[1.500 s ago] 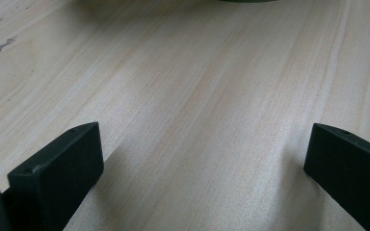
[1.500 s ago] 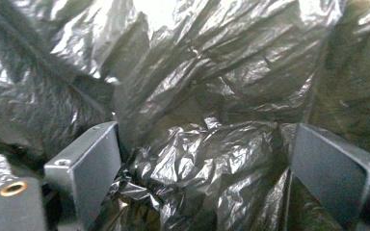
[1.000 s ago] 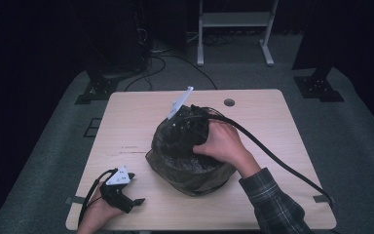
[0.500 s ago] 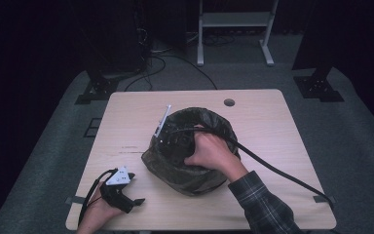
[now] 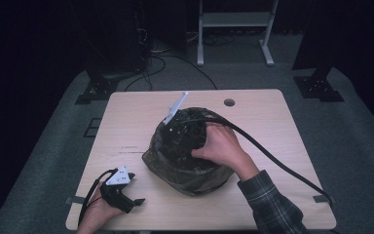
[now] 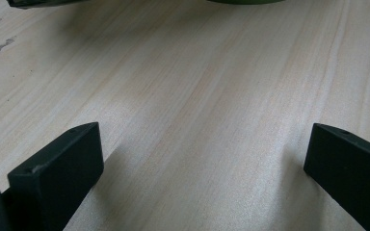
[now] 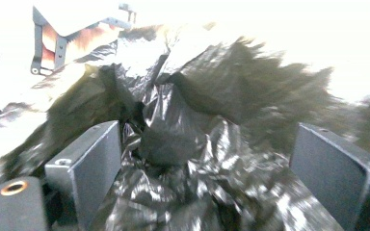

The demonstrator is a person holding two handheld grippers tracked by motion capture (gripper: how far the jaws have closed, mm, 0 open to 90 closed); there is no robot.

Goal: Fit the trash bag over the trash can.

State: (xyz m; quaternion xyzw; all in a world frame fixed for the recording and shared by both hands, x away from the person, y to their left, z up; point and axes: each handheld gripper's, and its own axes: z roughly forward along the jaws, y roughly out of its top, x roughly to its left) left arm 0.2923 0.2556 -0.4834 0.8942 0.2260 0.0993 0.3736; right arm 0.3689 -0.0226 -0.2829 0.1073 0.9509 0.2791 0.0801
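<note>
A crumpled, glossy black plastic bag (image 5: 187,156) sits in a rounded heap at the middle of the pale wooden tabletop (image 5: 126,126), and the right tongs (image 7: 207,163) are pushed down into its folds, jaws standing wide apart with wrinkled film between them but not pinched. The right hand (image 5: 221,148) rests on top of the bag. The left tongs (image 5: 126,195) lie near the tabletop's front left corner, well apart from the bag, their jaws open over bare wood.
</note>
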